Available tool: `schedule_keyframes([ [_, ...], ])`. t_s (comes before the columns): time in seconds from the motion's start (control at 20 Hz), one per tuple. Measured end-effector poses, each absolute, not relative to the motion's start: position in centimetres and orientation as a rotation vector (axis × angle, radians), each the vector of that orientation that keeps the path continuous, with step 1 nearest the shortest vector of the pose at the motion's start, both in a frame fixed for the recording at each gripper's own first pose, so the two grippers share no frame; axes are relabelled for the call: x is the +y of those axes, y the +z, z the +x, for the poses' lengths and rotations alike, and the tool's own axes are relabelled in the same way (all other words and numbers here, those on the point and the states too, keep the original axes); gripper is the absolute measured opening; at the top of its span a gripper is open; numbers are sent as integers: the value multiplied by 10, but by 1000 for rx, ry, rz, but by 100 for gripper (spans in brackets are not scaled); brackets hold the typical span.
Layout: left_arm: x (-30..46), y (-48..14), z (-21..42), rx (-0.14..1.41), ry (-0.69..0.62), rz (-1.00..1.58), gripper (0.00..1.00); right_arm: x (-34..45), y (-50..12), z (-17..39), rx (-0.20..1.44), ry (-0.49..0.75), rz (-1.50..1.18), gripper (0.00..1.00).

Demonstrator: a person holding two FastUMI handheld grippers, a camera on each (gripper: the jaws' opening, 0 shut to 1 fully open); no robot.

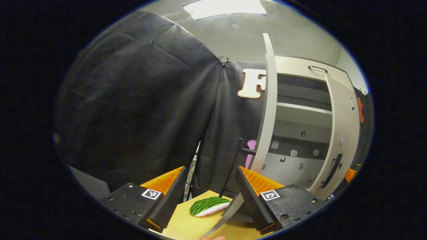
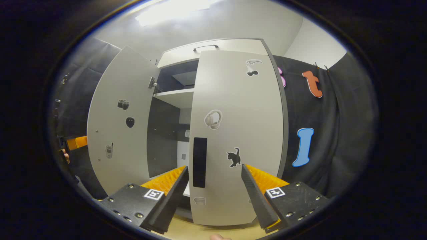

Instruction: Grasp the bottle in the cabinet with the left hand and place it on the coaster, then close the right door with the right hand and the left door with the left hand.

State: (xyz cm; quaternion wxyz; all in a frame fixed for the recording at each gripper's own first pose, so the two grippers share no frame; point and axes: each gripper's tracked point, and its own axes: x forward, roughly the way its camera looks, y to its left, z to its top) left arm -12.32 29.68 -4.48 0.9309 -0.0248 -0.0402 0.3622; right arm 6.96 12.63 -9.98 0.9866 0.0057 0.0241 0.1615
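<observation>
Closing the cabinet doors

Left door [image 2: 123, 126] standing wide open; right door [image 2: 237, 133] sitting nearly shut before the right gripper [image 2: 213, 186], fingers apart and empty; pushing off-centre risks it rebounding; bottle's whereabouts: cannot tell.

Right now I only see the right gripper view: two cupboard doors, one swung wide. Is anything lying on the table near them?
Observer: Yes. The left gripper view shows a green striped, watermelon-like piece lying on the wooden table, with nothing on top of it.
Operator: And the other tool, is it holding something?
Observer: No. The left gripper has its jaws apart, with nothing gripped.
Operator: Where is it aimed?
Observer: At the left door, which it sees edge-on, rising just ahead of it.
</observation>
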Motion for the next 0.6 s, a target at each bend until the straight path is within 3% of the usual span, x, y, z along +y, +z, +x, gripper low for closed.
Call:
schedule_keyframes([
  [0.6,272,-43,-121,-53,552,-60,91,121,-94,53,47,311,1,93],
])
